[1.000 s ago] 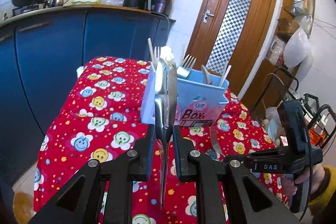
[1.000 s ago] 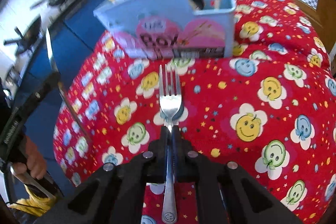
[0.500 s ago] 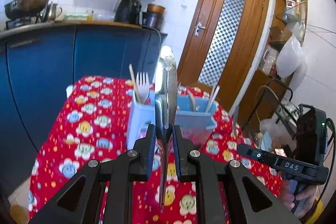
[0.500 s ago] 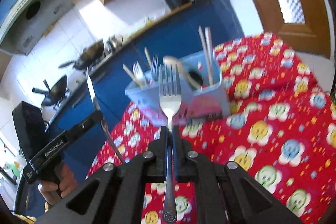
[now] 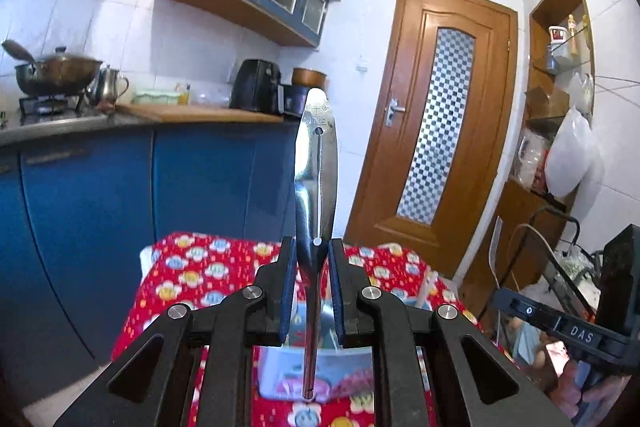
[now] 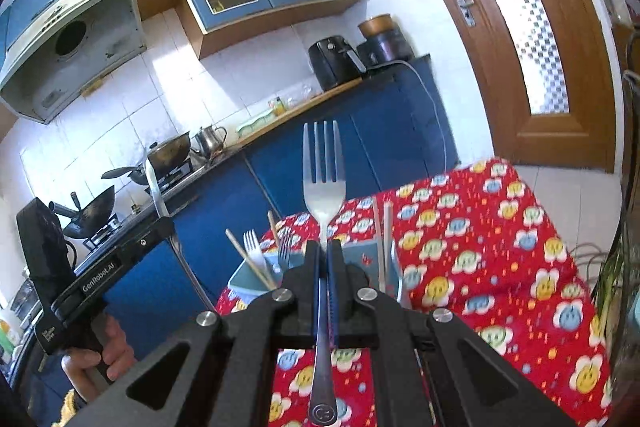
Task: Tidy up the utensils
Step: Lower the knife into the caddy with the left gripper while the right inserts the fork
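Smiley-print red tablecloth (image 6: 500, 247) fronts blue cabinets (image 5: 88, 211); left tool (image 5: 314, 259) grips knife (image 5: 316, 167), right tool (image 6: 324, 259) fork (image 6: 323, 179).

Both grippers, left (image 5: 313, 259) and right (image 6: 323, 259), held raised (jaws clamped).

Knife (image 5: 316, 179) upright; fork (image 6: 323, 187) upright

Counter (image 6: 500, 227) draped in red smiley-flower cloth (image 6: 472, 267). Standing directly on cloth, toward the blue-cabinet side: pale blue utensil box (image 6: 248, 277). Forks, chopsticks upright inside that box.
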